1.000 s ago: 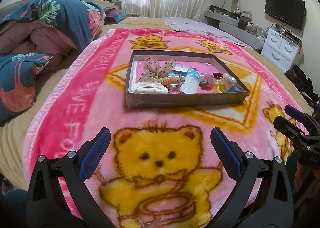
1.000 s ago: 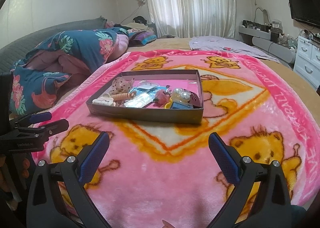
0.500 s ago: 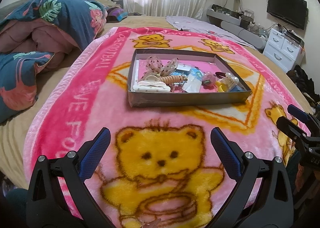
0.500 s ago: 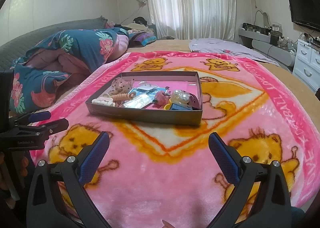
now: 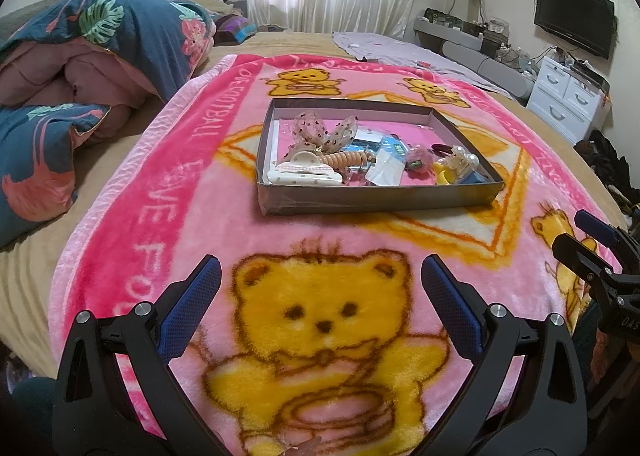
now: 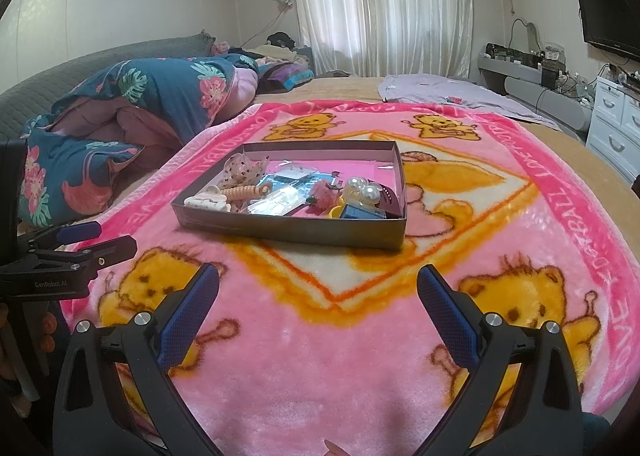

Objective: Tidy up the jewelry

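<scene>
A shallow grey cardboard tray (image 5: 376,198) lies on a pink teddy-bear blanket (image 5: 320,316); it also shows in the right wrist view (image 6: 288,230). It holds mixed jewelry and hair pieces: a white claw clip (image 5: 304,172), a dotted bow (image 5: 324,132), a beige coil tie (image 5: 352,158), a clear packet (image 5: 386,172), pearl pieces (image 6: 362,192). My left gripper (image 5: 320,284) is open and empty, short of the tray. My right gripper (image 6: 318,288) is open and empty, also short of it.
A folded blue floral quilt (image 5: 80,68) lies at the left of the bed. A lilac cloth (image 6: 448,94) lies at the far end. White drawers (image 5: 568,96) and a TV (image 5: 574,22) stand at the right. Each gripper shows at the edge of the other's view.
Both grippers have moved slightly forward toward the tray and stayed open. Nothing in the tray has moved.
</scene>
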`<state>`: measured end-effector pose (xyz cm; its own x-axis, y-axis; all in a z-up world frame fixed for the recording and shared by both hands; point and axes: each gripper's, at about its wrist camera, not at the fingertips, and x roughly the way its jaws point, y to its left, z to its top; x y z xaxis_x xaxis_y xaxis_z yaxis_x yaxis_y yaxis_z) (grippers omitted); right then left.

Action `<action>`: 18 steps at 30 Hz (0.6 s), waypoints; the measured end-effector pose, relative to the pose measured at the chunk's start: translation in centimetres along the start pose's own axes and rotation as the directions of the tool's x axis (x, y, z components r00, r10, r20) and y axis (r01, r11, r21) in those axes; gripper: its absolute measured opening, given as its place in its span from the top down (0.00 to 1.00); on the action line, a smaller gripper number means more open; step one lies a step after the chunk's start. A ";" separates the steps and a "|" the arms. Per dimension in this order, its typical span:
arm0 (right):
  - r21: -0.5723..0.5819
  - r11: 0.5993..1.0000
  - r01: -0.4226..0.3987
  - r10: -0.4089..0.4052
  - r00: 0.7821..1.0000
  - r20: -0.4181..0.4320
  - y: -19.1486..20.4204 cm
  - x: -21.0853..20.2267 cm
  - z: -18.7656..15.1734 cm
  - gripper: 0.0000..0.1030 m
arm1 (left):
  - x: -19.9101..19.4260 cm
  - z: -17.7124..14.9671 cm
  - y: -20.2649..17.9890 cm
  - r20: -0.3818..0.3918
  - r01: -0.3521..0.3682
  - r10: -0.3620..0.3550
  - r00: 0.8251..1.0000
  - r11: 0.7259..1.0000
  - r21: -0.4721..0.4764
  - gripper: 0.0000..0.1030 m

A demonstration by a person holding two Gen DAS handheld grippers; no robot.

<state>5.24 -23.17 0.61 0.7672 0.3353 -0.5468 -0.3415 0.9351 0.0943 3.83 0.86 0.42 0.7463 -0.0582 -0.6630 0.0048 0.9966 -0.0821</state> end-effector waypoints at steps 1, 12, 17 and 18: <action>-0.001 1.000 0.000 0.000 1.000 -0.001 0.0 0.0 0.0 0.04 | 0.0 0.0 0.0 0.000 -0.001 0.001 1.000 1.000 0.000 0.09; 0.004 1.000 -0.002 0.002 1.000 -0.001 0.0 0.1 0.0 0.04 | 0.0 0.0 0.1 0.000 0.000 0.000 1.000 1.000 0.002 0.09; 0.002 1.000 -0.001 0.001 1.000 0.003 0.0 0.0 0.0 0.04 | 0.0 0.0 0.1 0.000 -0.002 0.002 1.000 1.000 0.001 0.09; 0.002 1.000 0.000 0.000 1.000 0.005 0.0 0.0 0.0 0.04 | 0.0 0.0 0.0 -0.001 -0.002 0.002 1.000 1.000 0.001 0.09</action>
<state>5.29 -23.17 0.62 0.7696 0.3360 -0.5430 -0.3405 0.9353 0.0960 3.85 0.90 0.42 0.7458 -0.0567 -0.6638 0.0045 0.9968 -0.0801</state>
